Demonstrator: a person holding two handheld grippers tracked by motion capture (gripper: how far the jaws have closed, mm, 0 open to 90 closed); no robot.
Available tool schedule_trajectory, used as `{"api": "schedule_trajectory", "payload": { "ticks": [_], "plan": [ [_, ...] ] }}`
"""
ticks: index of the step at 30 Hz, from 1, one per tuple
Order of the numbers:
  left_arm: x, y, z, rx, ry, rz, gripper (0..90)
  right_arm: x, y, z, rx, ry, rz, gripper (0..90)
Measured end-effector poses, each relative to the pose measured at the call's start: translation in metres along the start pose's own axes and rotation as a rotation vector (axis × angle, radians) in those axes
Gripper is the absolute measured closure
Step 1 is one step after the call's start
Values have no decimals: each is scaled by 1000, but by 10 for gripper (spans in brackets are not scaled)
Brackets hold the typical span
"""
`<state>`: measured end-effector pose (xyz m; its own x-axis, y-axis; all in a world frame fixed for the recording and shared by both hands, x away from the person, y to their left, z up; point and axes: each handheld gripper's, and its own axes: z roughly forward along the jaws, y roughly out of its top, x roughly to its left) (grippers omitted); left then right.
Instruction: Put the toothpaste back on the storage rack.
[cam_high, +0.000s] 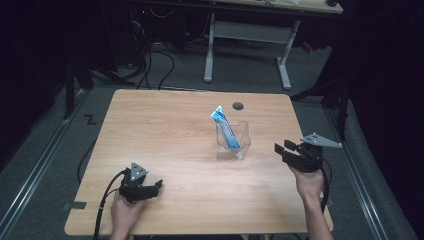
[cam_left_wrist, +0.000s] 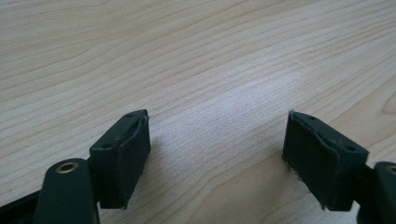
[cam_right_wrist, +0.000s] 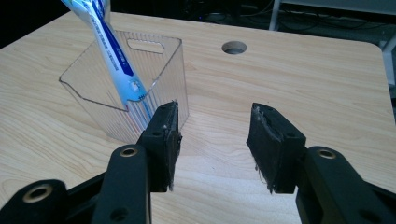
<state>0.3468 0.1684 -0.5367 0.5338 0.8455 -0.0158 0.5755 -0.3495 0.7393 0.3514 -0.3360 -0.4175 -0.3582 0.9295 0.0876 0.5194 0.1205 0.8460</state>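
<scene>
Leaning toothpaste tube (cam_right_wrist: 114, 51) beyond right claw (cam_right_wrist: 215, 144)

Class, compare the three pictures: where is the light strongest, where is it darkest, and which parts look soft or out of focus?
High view: the table is brightly lit, its surroundings nearly black. Left gripper view: a pale sheen on the wood between the open jaws; the near jaws look soft. Right gripper view: the clear container shows faint reflections, and the toothpaste tube is slightly blurred.
</scene>
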Motion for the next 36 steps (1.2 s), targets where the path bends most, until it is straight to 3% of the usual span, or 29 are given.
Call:
{"api": "schedule_trajectory", "payload": {
  "ticks": [13,36],
  "plan": [
    [0,0,0,-3,-1,-3,236,-10,-17,0,9,-24,34,547],
    [0,0,0,0,0,0,236,-13,-41,9,40,-4,60,576]
  ]
}}
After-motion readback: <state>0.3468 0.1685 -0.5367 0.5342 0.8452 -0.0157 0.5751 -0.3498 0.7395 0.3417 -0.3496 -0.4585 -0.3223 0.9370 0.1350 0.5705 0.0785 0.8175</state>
